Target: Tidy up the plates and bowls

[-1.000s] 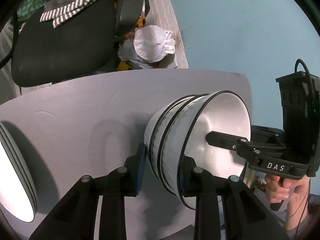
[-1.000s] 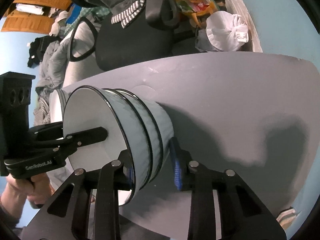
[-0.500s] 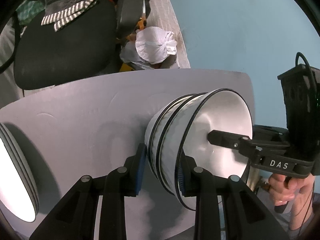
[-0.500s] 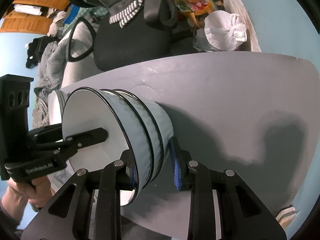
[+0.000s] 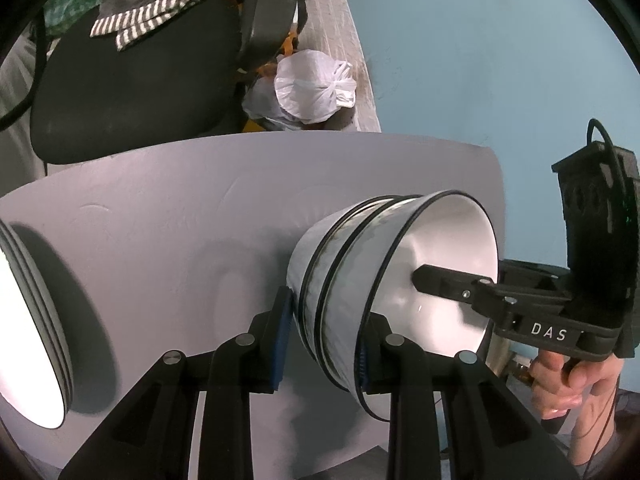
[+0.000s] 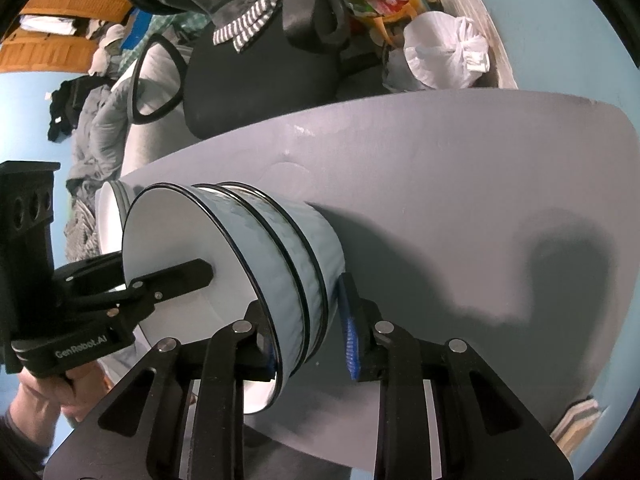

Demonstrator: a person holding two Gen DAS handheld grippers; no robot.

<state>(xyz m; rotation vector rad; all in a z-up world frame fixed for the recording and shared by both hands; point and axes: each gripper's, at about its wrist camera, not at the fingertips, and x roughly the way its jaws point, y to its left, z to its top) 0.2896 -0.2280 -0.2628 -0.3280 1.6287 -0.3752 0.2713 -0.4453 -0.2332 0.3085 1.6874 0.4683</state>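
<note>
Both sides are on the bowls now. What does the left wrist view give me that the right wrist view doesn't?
Left wrist only: an outside look at the right gripper, its DAS label and the hand holding it. Right wrist only: an outside look at the left gripper, a clothes pile and orange furniture. Both: the bowl stack of three with jaws straddling its wall, the plate stack, grey table, black chair and white bag.

Three nested white bowls (image 5: 360,292), plates (image 5: 36,320) apparently stacked.
</note>
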